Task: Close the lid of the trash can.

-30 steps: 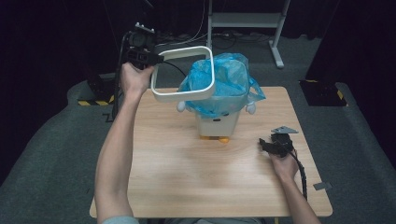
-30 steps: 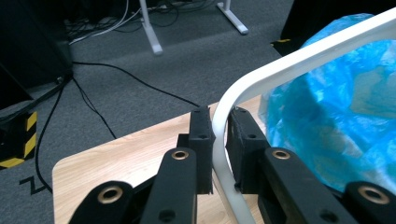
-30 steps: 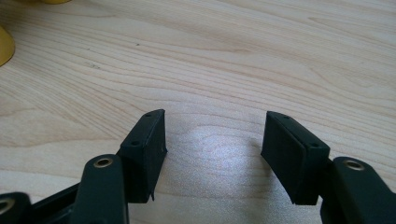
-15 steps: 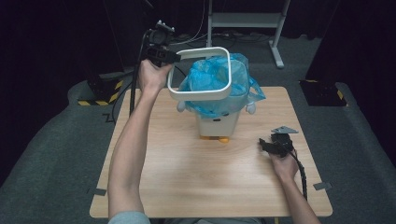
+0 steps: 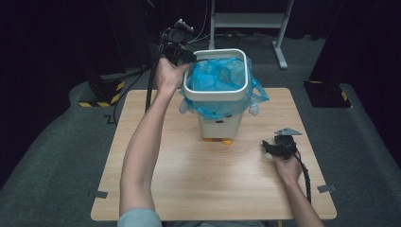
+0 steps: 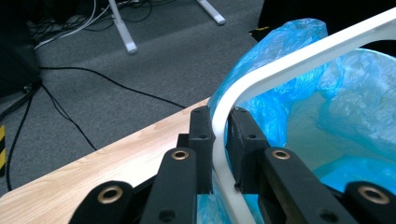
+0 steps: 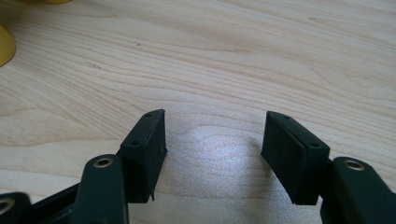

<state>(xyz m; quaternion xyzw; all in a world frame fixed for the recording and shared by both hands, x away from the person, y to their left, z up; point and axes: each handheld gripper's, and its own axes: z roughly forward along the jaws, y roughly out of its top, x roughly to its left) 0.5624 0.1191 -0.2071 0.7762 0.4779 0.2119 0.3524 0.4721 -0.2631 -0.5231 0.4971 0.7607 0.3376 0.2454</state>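
My left gripper [image 6: 219, 140] clamped the white plastic rectangular ring [image 6: 299, 58] at upper centre; my right gripper [image 7: 212, 149] stood open, empty.

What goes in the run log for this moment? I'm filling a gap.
left gripper: shut on white ring | ring: over bin, around blue bag | right gripper: open, empty, low over table

we count one table [image 5: 189, 189], one white bin [image 5: 220, 125] with two yellow feet, one blue bag [image 5: 217, 78] in it, one white ring [image 5: 215, 92], two grippers, left [image 5: 182, 52] and right [image 5: 269, 147], two tape bits on the floor and one white stand [image 5: 248, 21].
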